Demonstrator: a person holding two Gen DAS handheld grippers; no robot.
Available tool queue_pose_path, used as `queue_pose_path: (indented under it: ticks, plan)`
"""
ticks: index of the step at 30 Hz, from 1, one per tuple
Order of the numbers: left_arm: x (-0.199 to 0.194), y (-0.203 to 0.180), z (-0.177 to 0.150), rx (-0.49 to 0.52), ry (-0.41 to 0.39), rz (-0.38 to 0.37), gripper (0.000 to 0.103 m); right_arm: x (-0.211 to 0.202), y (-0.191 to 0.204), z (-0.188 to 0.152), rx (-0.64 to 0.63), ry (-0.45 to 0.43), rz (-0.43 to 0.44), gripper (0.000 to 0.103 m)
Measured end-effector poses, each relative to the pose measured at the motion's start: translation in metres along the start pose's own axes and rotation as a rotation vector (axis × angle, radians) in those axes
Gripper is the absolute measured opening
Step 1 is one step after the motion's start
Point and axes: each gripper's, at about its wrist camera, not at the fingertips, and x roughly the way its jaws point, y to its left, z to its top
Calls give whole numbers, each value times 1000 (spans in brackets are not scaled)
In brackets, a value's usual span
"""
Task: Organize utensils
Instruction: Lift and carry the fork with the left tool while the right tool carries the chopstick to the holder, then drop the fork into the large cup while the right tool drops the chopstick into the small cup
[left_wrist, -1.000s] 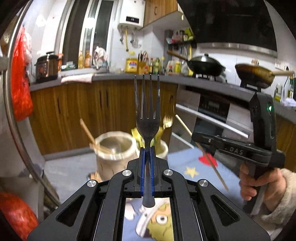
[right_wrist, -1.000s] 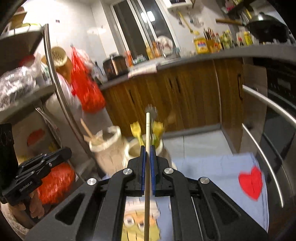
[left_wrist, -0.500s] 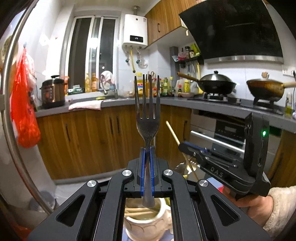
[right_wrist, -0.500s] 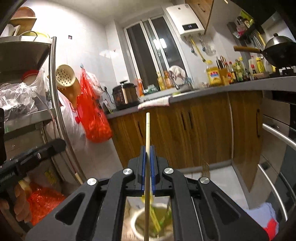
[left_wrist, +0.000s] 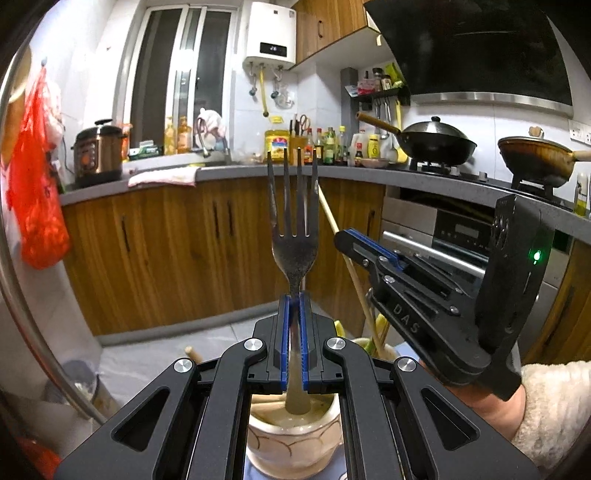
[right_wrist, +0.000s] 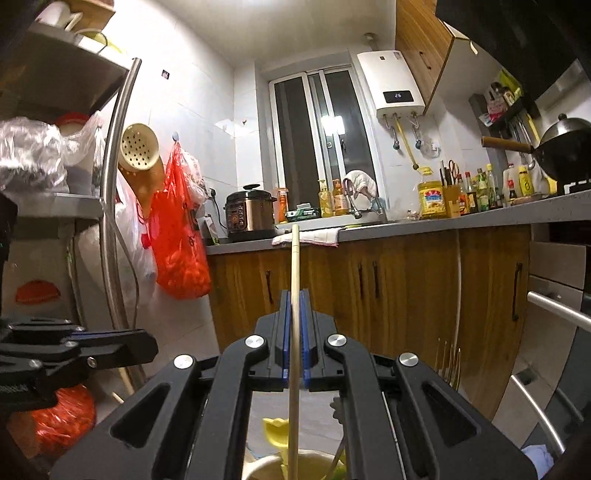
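My left gripper (left_wrist: 294, 306) is shut on a dark metal fork (left_wrist: 294, 229), tines up, its handle end hanging over a cream ceramic jar (left_wrist: 291, 446) right below. My right gripper (right_wrist: 294, 306) is shut on a wooden chopstick (right_wrist: 294, 288), held upright, its lower end reaching into a second cream jar (right_wrist: 266, 467) that holds yellow utensils (right_wrist: 277, 435). The right gripper also shows in the left wrist view (left_wrist: 345, 238), holding the chopstick (left_wrist: 332, 218) over that jar (left_wrist: 384, 354). The left gripper shows at the left edge of the right wrist view (right_wrist: 147, 345).
Wooden cabinets (left_wrist: 166, 251) and a grey counter (left_wrist: 229, 171) stand behind. An oven (left_wrist: 436, 236) is on the right, a metal shelf rack (right_wrist: 114, 184) with red bags (right_wrist: 177, 236) on the left. Gold fork tines (right_wrist: 448, 362) stick up to the right.
Both grippers tilted upward and moved over the jars. The fork's handle and the chopstick's lower end now hang at the jar mouths, which sit lower in both views.
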Motion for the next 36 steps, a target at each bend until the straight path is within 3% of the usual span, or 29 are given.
queue_pose_path:
  ticks: [12, 25, 34, 36]
  plan:
    - [3, 6, -21, -22, 66, -29, 6, -12, -1, -17, -47, 75, 35, 5]
    - [9, 11, -45, -45, 129, -50, 6, -36, -19, -31, 74, 233, 107, 4]
    - [11, 8, -45, -30, 135, -35, 6, -31, -29, -43, 135, 329, 97, 0]
    - [12, 6, -45, -26, 129, -25, 14, -30, -30, -43, 140, 330, 92, 0]
